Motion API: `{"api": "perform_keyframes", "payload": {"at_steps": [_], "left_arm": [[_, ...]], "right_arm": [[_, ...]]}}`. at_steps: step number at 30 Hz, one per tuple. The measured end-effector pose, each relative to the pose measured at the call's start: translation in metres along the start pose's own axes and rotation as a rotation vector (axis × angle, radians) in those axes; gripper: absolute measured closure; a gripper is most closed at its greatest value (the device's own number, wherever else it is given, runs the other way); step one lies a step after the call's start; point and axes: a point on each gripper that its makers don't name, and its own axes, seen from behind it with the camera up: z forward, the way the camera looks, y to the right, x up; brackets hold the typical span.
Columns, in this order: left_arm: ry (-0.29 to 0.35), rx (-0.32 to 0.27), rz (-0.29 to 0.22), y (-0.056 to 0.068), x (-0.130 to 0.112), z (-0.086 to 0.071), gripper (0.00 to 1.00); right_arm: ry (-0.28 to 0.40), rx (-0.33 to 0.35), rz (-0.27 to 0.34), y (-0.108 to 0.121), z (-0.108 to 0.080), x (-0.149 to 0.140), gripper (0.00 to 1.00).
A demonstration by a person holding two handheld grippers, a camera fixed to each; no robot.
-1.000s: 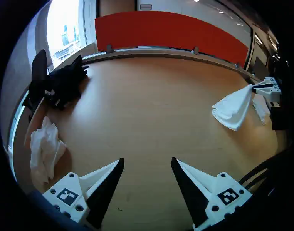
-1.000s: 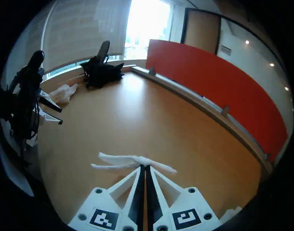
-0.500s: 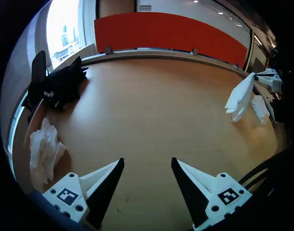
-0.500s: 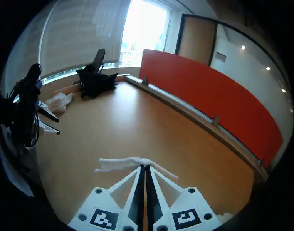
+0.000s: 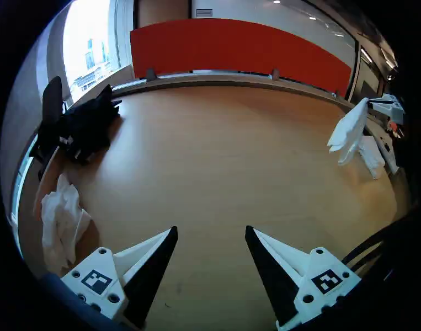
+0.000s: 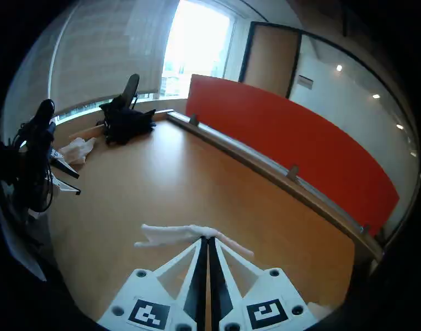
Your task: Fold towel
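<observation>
— How many white cloths do you count?

— Three. The towel (image 5: 351, 129) hangs at the right edge of the left gripper view, pinched by its top in the right gripper (image 5: 370, 101). I cannot tell whether its lower end touches the table (image 5: 221, 160). Just below and right of it, a folded cloth (image 5: 372, 155) lies flat on the wood. The third is a crumpled cloth (image 5: 58, 218) at the lower left of that frame, near the table's edge.

— And the two claws?

— The left gripper (image 5: 210, 229) fills the bottom of its own view. Its two dark-edged fingers are spread wide with nothing between them, and bare wood shows in the gap. In the right gripper view, the right gripper (image 6: 208, 240) has its two fingers pressed together on the towel (image 6: 177, 233). The cloth spreads left and right from the fingertips, low in the centre of the frame.

— Does the other gripper show there?

— Yes. The left gripper (image 6: 78, 185) is at the far left, with both fingers parted, beside the crumpled cloth (image 6: 76, 149).

— What else is around?

— One black bundle (image 5: 83, 129), a bag or a jacket, sits on the table at the upper left, with one dark chair (image 5: 50, 107) behind it. One red partition (image 5: 238, 47) runs along the table's far edge at the top. One bright window (image 5: 91, 47) stands in the upper left corner.
</observation>
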Motion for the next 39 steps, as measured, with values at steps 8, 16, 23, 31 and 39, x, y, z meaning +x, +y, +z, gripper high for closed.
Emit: {"api": "perform_keyframes", "payload": {"at_steps": [8,16,23,31,39], "left_arm": [[0.003,-0.005,0.009,0.006,0.004,0.003,0.09],[0.002,-0.006,0.018,0.01,0.007,0.004,0.09],[-0.001,-0.005,0.022,0.012,0.007,0.005,0.09],[-0.007,-0.002,0.03,0.015,0.007,0.006,0.09],[-0.011,0.005,0.036,0.016,0.009,0.007,0.09]], "right_arm": [[-0.004,-0.048,0.016,0.036,-0.021,-0.005,0.96],[-0.005,-0.096,0.051,0.081,-0.043,-0.012,0.96],[-0.014,-0.147,0.078,0.124,-0.061,-0.023,0.96],[-0.042,-0.197,0.093,0.169,-0.076,-0.039,0.96],[-0.059,-0.238,0.12,0.205,-0.084,-0.051,0.96]]}}
